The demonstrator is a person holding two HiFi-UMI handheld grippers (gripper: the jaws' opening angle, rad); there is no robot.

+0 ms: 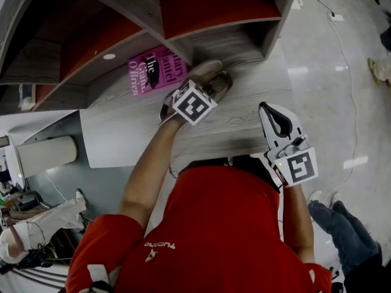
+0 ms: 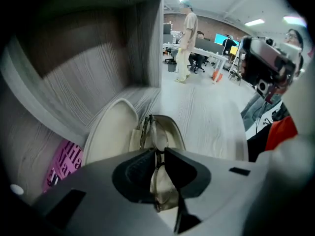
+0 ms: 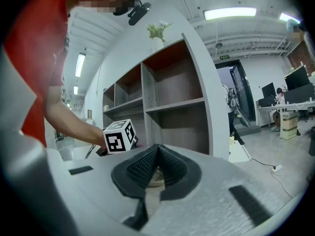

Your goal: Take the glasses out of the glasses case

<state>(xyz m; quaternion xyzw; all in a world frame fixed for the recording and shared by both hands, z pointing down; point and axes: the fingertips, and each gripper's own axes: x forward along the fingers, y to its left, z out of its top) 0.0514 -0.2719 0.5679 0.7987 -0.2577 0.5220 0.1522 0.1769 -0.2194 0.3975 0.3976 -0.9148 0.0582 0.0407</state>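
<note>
Left hand-held gripper (image 2: 157, 152) pinched tight on thin wire-framed glasses (image 2: 151, 129), open beige oval case (image 2: 110, 132) just beyond jaws; right hand-held gripper (image 3: 156, 156) closed, empty.

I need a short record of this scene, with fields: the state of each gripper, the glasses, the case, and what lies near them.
left gripper: jaws shut on the thin dark-framed glasses
glasses: held on edge above the case's lower half; whether they are clear of it cannot be told
case: beige oval glasses case, open, lid tipped back, on the grey wood-grain shelf board
right gripper: jaws together, nothing held, apart from the case, near the person's body
nearby: pink book, flat on the board beside the case
</note>
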